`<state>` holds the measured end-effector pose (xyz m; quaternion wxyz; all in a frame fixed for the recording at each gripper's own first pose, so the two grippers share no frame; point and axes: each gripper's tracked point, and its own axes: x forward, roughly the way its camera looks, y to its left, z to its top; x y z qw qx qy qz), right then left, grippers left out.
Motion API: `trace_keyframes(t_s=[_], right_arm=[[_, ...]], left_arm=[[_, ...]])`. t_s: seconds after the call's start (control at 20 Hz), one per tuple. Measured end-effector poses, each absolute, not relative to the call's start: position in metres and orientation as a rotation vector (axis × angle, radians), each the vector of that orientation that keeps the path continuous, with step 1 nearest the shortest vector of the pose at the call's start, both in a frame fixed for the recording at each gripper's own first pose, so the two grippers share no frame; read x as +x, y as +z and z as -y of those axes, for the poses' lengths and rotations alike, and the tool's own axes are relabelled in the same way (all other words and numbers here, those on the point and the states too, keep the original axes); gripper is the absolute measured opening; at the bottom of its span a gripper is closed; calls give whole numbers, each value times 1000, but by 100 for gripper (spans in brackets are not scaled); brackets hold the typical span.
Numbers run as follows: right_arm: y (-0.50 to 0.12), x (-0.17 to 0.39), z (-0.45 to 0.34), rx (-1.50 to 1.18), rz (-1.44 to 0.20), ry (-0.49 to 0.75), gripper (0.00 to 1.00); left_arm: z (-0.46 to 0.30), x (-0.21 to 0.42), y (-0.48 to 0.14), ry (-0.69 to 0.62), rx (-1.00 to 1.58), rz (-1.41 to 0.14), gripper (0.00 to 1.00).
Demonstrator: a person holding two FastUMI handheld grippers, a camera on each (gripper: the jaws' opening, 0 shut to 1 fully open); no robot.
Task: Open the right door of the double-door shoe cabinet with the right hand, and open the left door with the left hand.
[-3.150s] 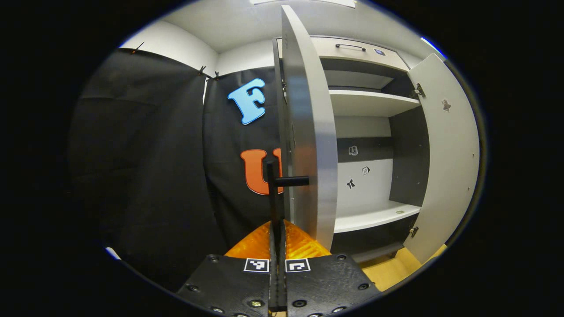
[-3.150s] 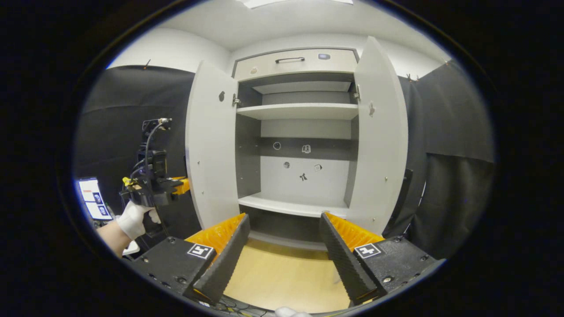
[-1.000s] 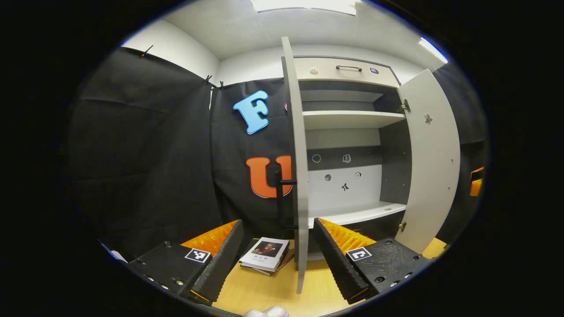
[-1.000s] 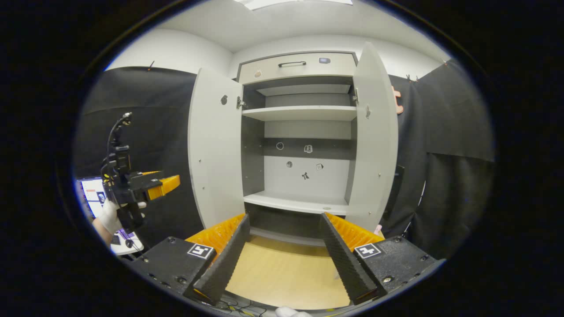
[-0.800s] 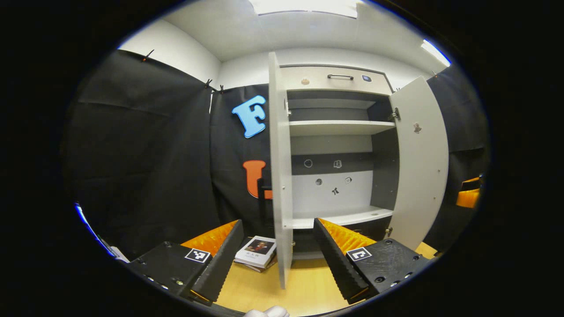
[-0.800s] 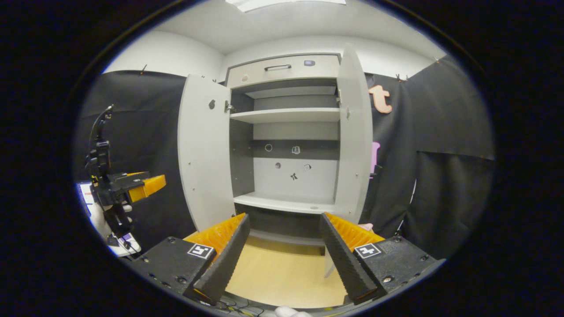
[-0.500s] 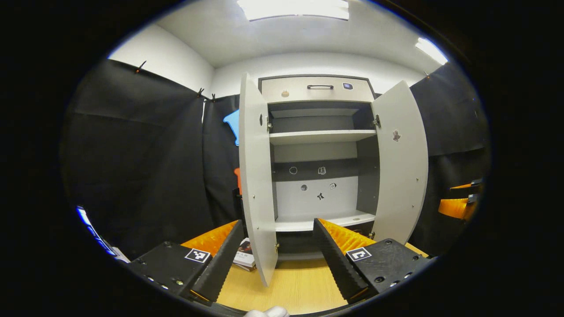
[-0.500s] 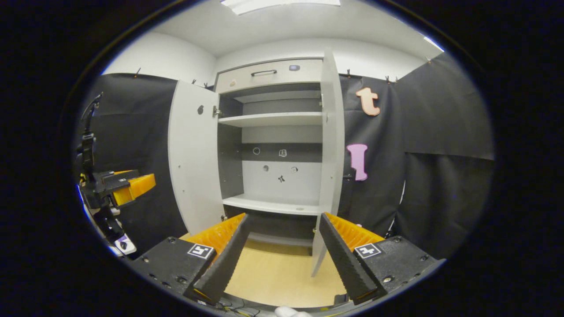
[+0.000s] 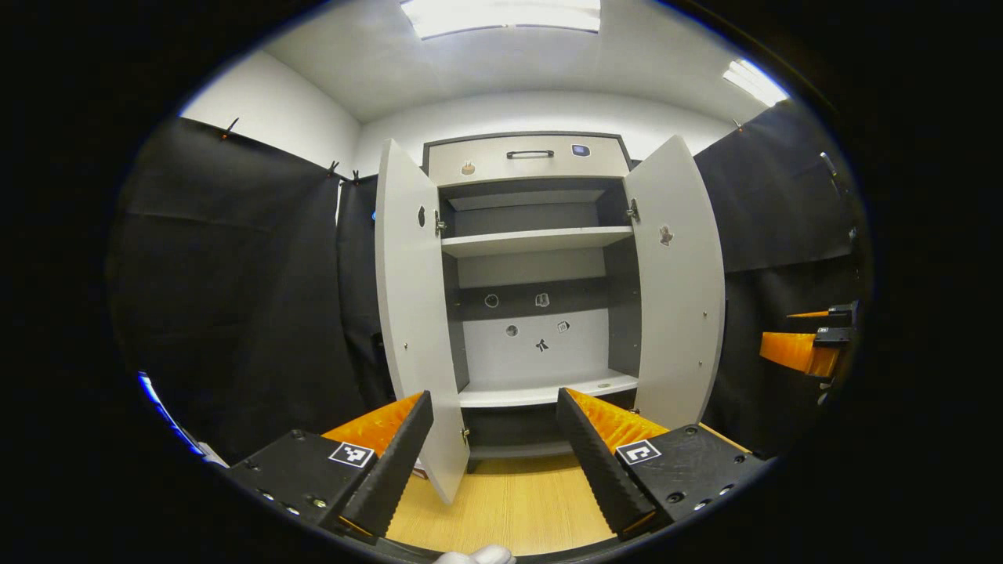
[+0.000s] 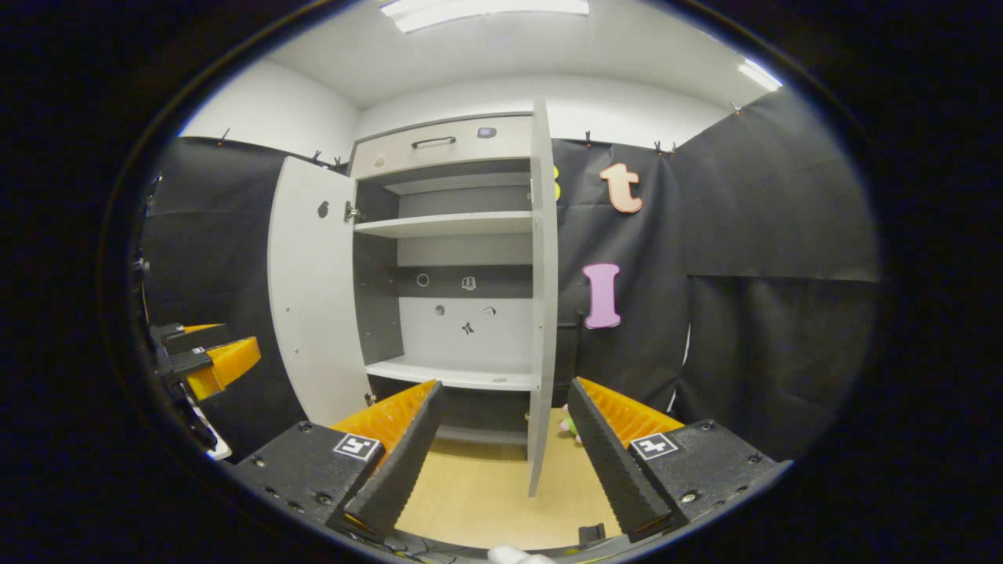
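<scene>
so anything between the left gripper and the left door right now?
Nothing visible. The left gripper is open, with bare wooden floor between it and the left door, which already stands swung open.

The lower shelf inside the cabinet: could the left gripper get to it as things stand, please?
Probably yes. Both the left door and the right door stand swung open, the left gripper is open and facing in, and nothing stands before the lower shelf.

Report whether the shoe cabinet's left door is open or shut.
Open: the left door stands swung out from the shoe cabinet, baring its shelves.
</scene>
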<state>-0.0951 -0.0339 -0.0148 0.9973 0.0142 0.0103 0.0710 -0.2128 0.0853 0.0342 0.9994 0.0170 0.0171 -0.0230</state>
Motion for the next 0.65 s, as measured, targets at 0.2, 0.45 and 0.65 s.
trace_keyframes(t_s=[0.2,0.45,0.65], right_arm=[[-10,-92,31,35,-9,138,99],[-10,-88,29,30,-10,137,98],[-8,-86,32,35,-6,130,100]], left_arm=[[-78,-210,35,-58,34,-24,96],[-79,-205,39,-58,24,-15,96],[-77,-202,44,-60,24,0,96]])
